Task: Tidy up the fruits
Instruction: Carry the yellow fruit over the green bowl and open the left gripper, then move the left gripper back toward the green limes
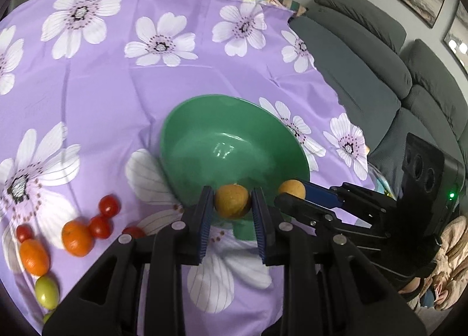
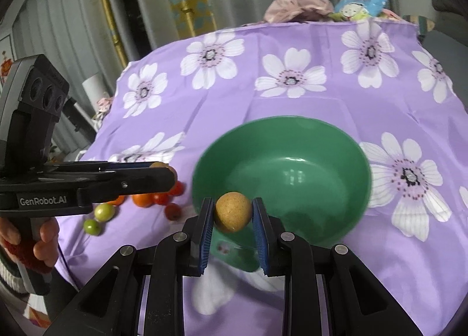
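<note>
Above the near rim of the green bowl (image 2: 280, 178), both grippers tilt downward side by side. Left gripper (image 1: 232, 210) is clamped on a tan fruit (image 1: 233, 201); right gripper (image 2: 233, 214) likewise grips a second fruit (image 2: 233, 212).

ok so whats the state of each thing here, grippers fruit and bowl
left gripper: shut on a tan round fruit
right gripper: shut on a second tan fruit
green bowl: upright, empty
oranges: loose on the cloth
red tomatoes: loose on the cloth
green fruits: loose on the cloth
</note>
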`<state>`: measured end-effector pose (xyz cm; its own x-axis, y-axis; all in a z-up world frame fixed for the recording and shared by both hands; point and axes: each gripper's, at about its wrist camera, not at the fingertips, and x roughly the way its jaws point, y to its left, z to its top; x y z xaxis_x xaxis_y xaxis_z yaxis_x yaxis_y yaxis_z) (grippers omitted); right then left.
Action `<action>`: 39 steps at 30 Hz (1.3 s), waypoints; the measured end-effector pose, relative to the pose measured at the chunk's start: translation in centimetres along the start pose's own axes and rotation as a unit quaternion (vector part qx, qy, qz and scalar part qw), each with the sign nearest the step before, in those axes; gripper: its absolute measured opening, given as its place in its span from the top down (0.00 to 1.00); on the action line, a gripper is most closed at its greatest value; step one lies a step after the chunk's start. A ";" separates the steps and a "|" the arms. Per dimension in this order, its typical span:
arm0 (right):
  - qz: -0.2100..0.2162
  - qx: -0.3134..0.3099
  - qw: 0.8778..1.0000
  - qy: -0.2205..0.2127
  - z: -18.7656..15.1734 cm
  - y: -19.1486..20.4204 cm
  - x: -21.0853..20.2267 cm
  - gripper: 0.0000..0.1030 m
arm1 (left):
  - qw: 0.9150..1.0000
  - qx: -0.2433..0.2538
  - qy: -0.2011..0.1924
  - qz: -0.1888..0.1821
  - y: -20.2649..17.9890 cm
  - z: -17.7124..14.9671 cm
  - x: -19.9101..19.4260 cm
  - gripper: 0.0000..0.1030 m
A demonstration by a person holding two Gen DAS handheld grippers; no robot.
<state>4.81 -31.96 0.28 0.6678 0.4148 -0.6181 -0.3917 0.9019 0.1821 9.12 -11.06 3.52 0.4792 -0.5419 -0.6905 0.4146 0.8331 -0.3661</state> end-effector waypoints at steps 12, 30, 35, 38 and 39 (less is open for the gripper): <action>-0.015 0.021 1.000 0.006 -0.6 -2.2 0.8 0.73 | 0.998 0.036 0.028 0.043 -0.7 0.3 3.4 0.75; -0.020 0.032 0.999 0.004 -0.7 -2.1 0.0 0.73 | 0.998 0.026 0.023 0.055 -0.4 -0.7 2.4 0.55; -0.018 0.036 0.999 0.001 -0.8 -1.8 -0.5 0.73 | 0.997 0.025 0.017 0.066 0.2 -2.1 0.4 0.54; -0.014 0.037 0.999 -0.001 -0.8 -1.4 -0.8 0.73 | 0.996 0.020 0.012 0.081 1.3 -3.4 -1.3 0.53; -0.011 0.036 0.999 -0.001 -0.8 -1.2 -0.9 0.73 | 0.996 0.016 0.011 0.085 1.8 -4.0 -1.9 0.53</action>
<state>4.21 -33.54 0.00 0.6774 0.3943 -0.6210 -0.3297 0.9174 0.2228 5.87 -8.08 1.72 0.5272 -0.3898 -0.7551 0.3529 0.9088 -0.2228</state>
